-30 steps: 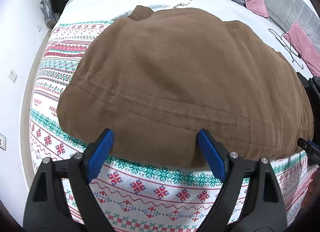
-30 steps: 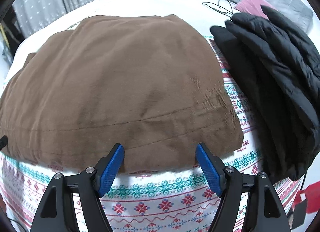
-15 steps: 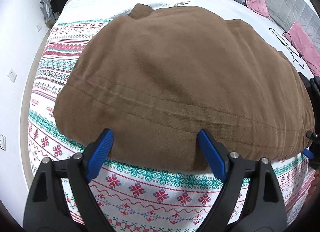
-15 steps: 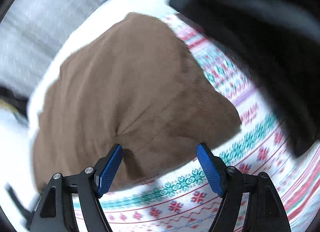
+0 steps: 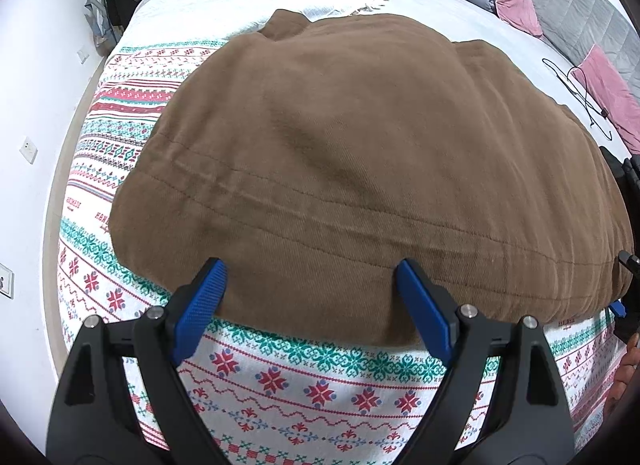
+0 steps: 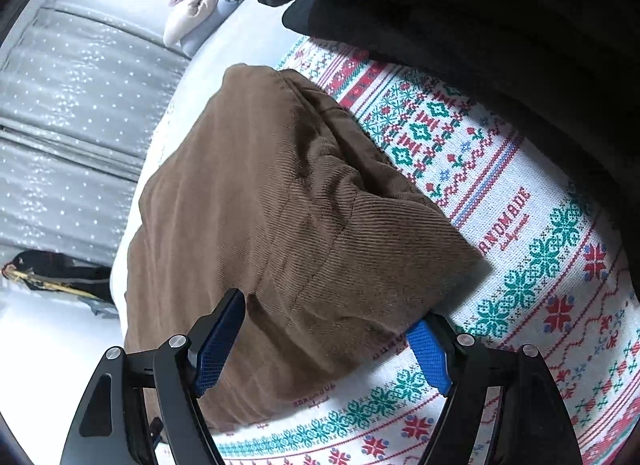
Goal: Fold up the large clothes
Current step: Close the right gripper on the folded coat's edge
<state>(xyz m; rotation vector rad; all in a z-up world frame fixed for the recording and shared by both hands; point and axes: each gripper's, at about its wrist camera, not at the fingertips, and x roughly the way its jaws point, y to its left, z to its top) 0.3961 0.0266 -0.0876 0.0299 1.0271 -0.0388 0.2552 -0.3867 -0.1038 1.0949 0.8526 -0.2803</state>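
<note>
The brown garment (image 5: 360, 169) lies spread on the patterned blanket (image 5: 304, 381), no finishing fold visible. Both the left gripper (image 5: 308, 297) and right gripper (image 6: 328, 329) stand spread at its near edge, pinching nothing; folding seems barely begun

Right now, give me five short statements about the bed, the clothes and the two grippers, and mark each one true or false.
1. The brown garment lies on a patterned blanket. True.
2. The left gripper is clamped shut on the brown garment. False: its fingers stand wide apart, with only the garment's near edge between them.
3. A black jacket lies beside the brown garment. True.
4. The right gripper is at a corner of the brown garment, fingers apart. True.
5. The patterned blanket is plain grey. False: it is white with red and green motifs.
</note>
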